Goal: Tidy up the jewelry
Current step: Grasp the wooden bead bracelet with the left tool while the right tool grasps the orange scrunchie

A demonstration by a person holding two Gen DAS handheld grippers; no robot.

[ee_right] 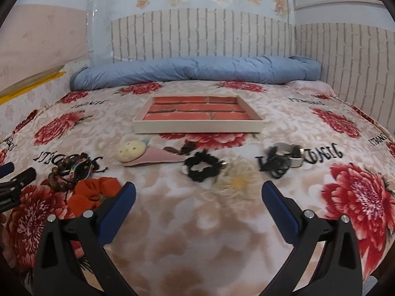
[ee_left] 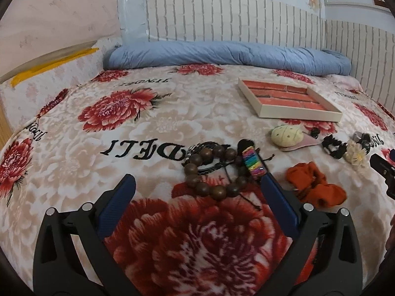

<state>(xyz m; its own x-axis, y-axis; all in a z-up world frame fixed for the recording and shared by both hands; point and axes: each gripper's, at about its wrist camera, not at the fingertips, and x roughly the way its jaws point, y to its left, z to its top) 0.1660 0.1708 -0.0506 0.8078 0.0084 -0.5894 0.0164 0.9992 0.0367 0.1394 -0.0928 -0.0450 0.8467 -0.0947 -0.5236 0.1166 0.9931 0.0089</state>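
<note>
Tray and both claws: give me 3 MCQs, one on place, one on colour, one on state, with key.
1. Where is the tray?
A. Beyond the loose items, before the blue roll
B. Under the orange scrunchie
C. Hanging off the bed edge

2. What colour is the scrunchie beside the bead bracelet?
A. Green
B. Orange
C. White

3. How is the left claw?
A. Shut on the bracelet
B. Open, nothing gripped
C. Holding the tray

Key: 1 A, the tray sits past the items, with the blue roll behind it. 2 B, the scrunchie is plainly orange. 3 B, its jaws stand wide apart, as do those of the right claw.
</note>
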